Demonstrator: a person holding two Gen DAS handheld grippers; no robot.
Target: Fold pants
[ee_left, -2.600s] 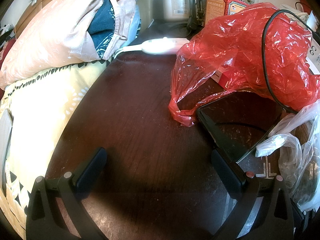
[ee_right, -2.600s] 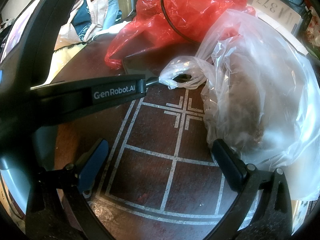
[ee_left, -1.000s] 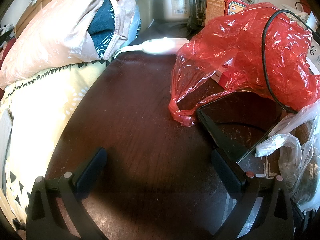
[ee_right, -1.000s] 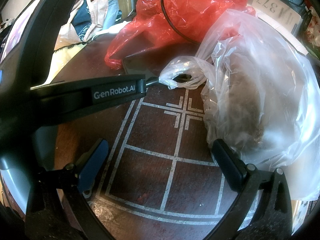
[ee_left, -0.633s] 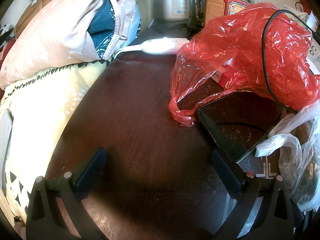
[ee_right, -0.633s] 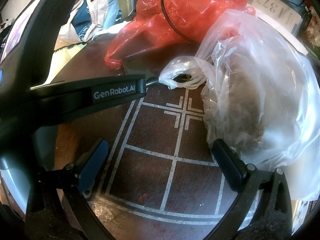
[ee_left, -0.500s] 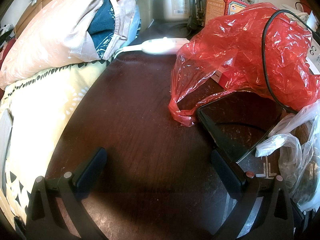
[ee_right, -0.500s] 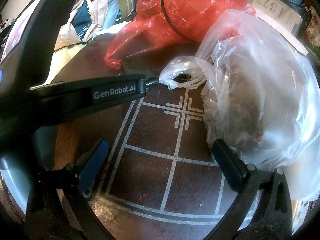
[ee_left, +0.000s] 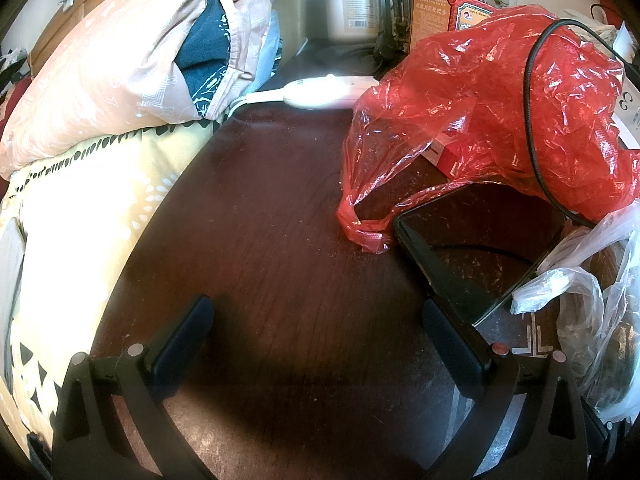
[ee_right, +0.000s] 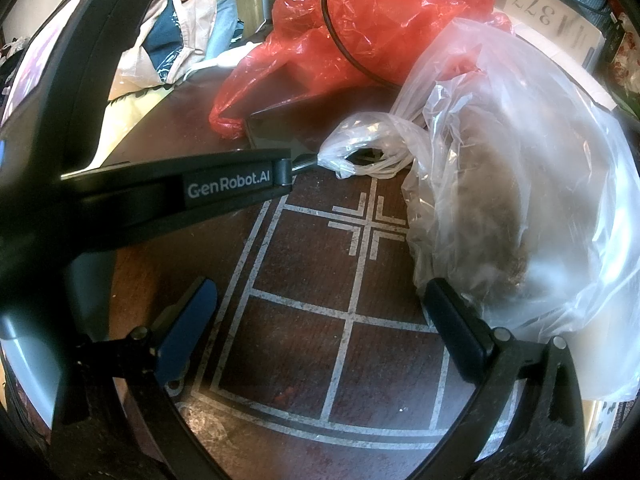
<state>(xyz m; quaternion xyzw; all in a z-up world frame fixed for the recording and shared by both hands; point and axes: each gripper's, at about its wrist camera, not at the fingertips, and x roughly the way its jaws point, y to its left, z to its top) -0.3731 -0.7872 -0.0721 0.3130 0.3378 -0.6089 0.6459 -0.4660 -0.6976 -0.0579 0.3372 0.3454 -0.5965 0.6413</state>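
Dark table (ee_left: 260, 240) clutter unchanged, my left tongs (ee_left: 316, 332) and right tongs (ee_right: 320, 312) stay spread, empty, folding unstarted, no pants in sight.

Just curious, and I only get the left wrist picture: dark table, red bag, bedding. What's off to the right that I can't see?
Observer: The clear bag at your right edge is large and bulges with a grey-brown mass.
Operator: Is the tabletop plain there too?
Observer: No, white lines form a grid with a cross mark.
Operator: Where's the other claw?
Observer: The right claw is open above that grid, holding nothing.
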